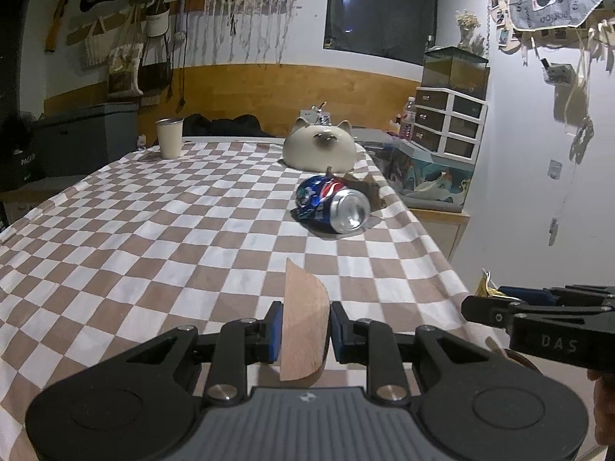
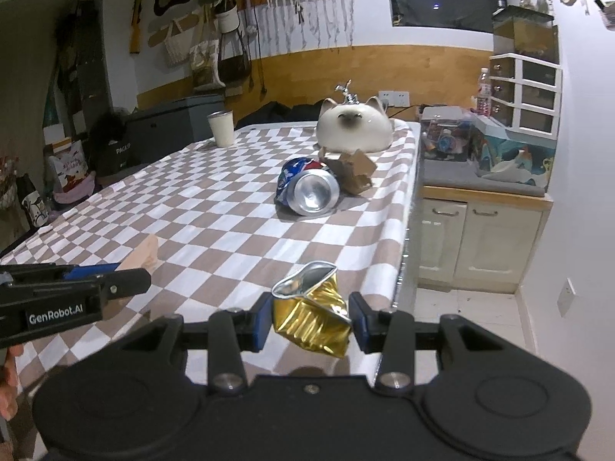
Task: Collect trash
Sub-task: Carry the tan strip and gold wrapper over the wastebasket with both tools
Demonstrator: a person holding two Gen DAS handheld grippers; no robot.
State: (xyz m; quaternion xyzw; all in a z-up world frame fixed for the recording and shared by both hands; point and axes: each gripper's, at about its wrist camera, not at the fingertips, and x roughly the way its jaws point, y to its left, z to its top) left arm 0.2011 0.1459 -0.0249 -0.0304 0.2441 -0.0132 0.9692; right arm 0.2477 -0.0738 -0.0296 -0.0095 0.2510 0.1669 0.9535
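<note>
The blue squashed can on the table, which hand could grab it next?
Neither yet. The left gripper holds a curved brown card piece and the right gripper a crushed gold can. Once emptied, probably right: the blue can lies toward the table's right edge.

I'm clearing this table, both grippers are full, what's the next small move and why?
Probably carry both loads off to a bin, none in view: the left gripper is shut on a brown card piece, the right gripper on a crushed gold can.

dim room, dark window (image 1: pixel 380 7)
</note>
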